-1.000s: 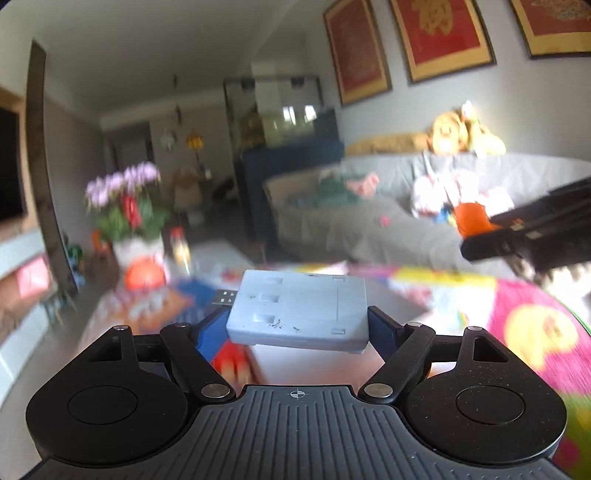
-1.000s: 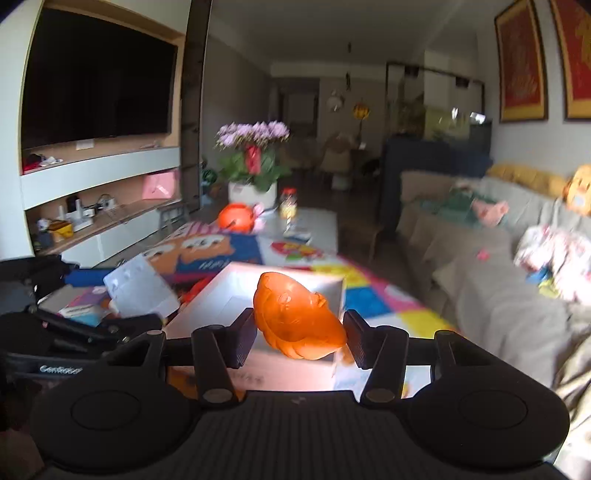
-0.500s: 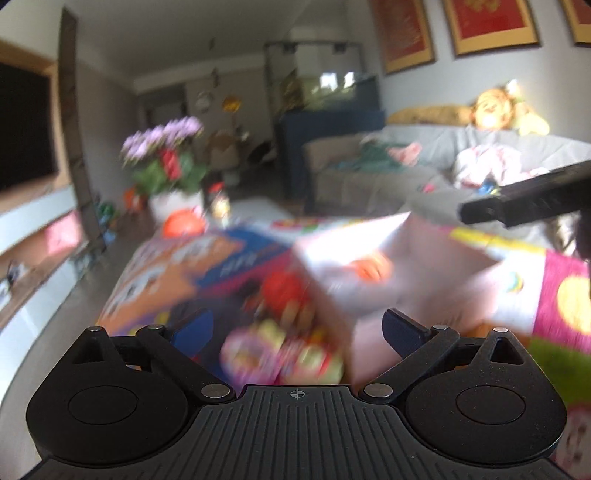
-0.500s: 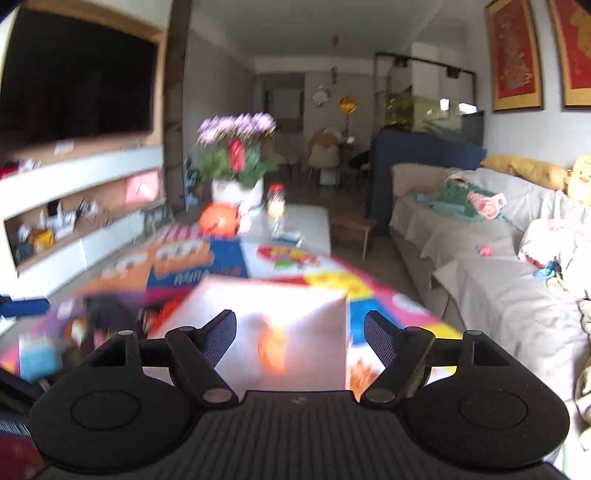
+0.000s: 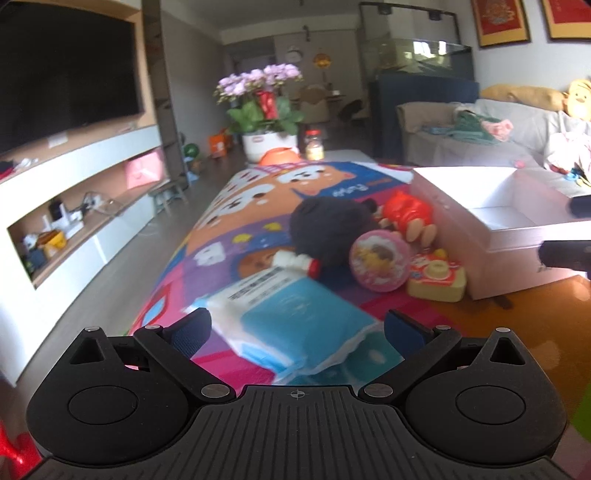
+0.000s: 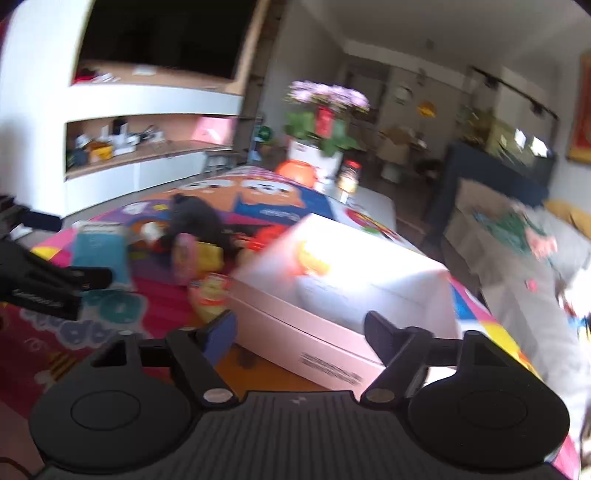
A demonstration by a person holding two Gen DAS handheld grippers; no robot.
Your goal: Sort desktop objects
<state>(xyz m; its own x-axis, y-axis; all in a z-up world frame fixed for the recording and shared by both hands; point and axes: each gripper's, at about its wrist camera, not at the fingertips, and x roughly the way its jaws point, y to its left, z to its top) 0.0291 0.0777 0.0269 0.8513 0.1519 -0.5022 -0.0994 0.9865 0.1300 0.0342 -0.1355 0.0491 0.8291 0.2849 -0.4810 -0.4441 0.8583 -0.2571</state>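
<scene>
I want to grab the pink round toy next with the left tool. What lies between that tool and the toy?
In the left wrist view, a white-and-blue soft pack lies between the open left tool and the pink round toy.

A large dark television [image 5: 66,74] is seen on the left wall, set above a white curved shelf unit [image 5: 85,206] with cluttered open compartments. A wood-toned floor [image 5: 122,266] runs along the left. At the far end, a pot of pink orchids [image 5: 264,107] is placed before a dim dining area. A grey-covered sofa [image 5: 491,133] is seen at the right, with red framed pictures [image 5: 498,20] hung on the pale wall above. Daylight falls from the right.
</scene>
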